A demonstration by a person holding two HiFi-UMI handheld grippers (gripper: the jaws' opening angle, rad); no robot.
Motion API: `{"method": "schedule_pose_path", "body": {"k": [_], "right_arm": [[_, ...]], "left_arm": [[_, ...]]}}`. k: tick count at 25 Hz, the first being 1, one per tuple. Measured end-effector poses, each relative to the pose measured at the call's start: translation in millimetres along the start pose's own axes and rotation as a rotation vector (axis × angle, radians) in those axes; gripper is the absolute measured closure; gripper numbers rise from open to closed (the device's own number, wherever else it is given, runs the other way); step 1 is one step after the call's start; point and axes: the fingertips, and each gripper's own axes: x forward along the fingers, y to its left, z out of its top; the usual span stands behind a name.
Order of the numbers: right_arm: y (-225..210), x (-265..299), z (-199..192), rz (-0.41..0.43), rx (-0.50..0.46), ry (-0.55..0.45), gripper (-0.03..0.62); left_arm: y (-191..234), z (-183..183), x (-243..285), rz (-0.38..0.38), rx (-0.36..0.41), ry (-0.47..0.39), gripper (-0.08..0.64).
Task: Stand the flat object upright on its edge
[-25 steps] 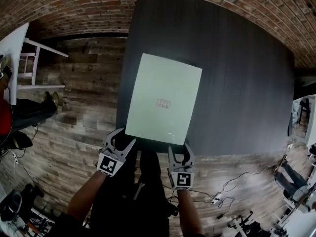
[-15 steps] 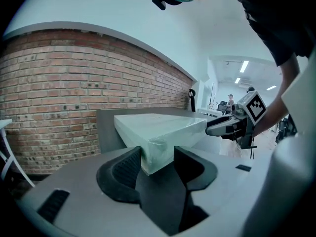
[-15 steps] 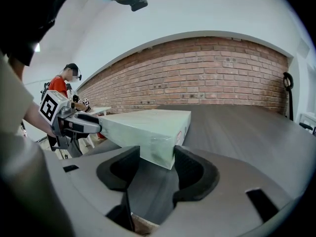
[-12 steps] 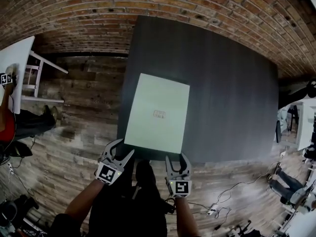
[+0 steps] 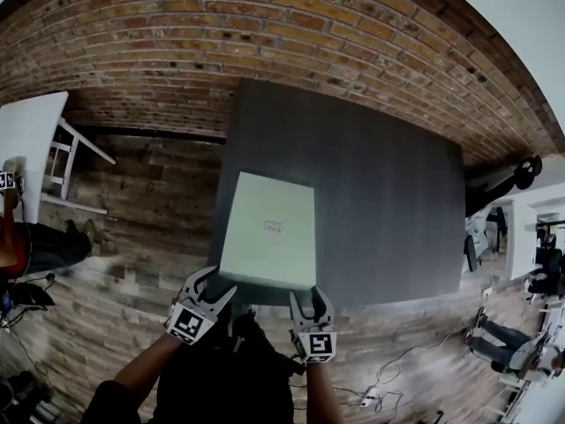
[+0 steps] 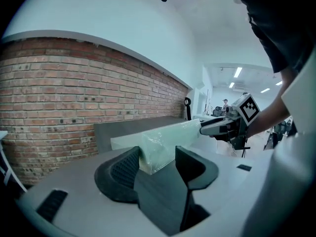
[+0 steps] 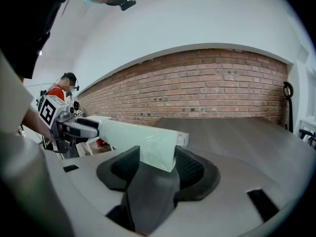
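**Flat box tipped up at its near edge, tongs at both near corners**

The flat box [image 5: 268, 230] is pale green, wrapped in clear film, with a small label in the middle of its top face. I see it tilted, not yet upright. Its near edge is lifted off the table [image 5: 388, 201] while its far edge sits low by the tabletop. It lies over the table's near left part, close to the front edge.

My right tongs [image 5: 311, 293] have the near right corner. In the right gripper view both ribbed pads sit flat against the box, so that grip looks firm.

My left tongs [image 5: 217, 279] are at the near left corner, and their jaws have just been opening. In the left gripper view the corner is between the jaws and rests against the left pad. The other jaw stands just beside the film, and I do not see it pressing.

The table is dark grey and nothing else lies on it. A brick wall [image 5: 265, 42] runs behind the table, and a wooden floor [image 5: 150, 201] lies to its left. At the far left edge a second person sits by a white table [image 5: 26, 140].
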Motion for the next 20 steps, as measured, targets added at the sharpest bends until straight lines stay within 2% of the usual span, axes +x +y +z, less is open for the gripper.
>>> {"method": "schedule_pose_path", "body": {"k": [9,13,16,20], "right_arm": [[7.2,2.8,57.1,-0.010,0.005,0.001,0.337],[13.2,6.2,73.9,0.022,-0.018,-0.016,0.313],[15.9,10.8,86.9,0.036,-0.047,-0.077,0.313],[14.8,11.3,97.4,0.043,-0.082,-0.080,0.313]], "left_arm": [[13.8,45.1,-10.9,-0.039,0.019,-0.048,0.328],[25.1,64.7,-14.7,-0.053,0.038,-0.081,0.318],[34.0,76.1,-14.6,-0.049,0.056,-0.102,0.318],[39.4,85.4,-10.7,-0.006,0.071,-0.104,0.318]]}}
